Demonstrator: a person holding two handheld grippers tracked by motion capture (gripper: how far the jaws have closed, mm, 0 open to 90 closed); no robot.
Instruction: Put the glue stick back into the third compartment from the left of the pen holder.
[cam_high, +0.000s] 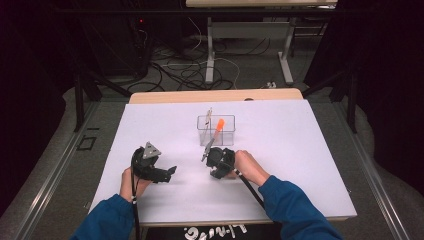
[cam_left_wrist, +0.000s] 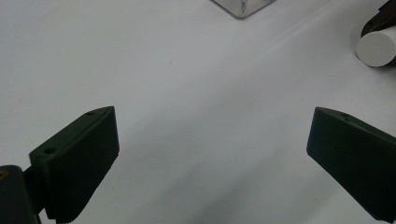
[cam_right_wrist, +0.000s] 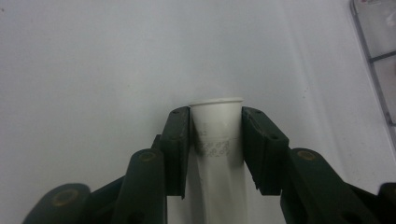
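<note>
My right gripper (cam_high: 215, 159) (cam_right_wrist: 215, 114) is shut on a white tube (cam_right_wrist: 217, 128), whose open rim sticks out just past the jaw tips above the white table (cam_high: 280, 150). The tube's round end (cam_left_wrist: 379, 46) also shows at the upper right of the left gripper view. My left gripper (cam_high: 170, 172) (cam_left_wrist: 210, 126) rests low over the table to the left, open, with bare white surface between its jaws. Just beyond the right gripper stands a clear plastic box (cam_high: 216, 129) (cam_left_wrist: 243, 7) (cam_right_wrist: 376, 60). An orange-tipped stick (cam_high: 218, 127) and a thin pen (cam_high: 208, 115) lean in it.
The table's far wooden edge (cam_high: 215, 95) lies behind the box. Beyond it are cables on the floor (cam_high: 190, 70) and the legs of another table (cam_high: 210, 55). White surface stretches left and right of the box.
</note>
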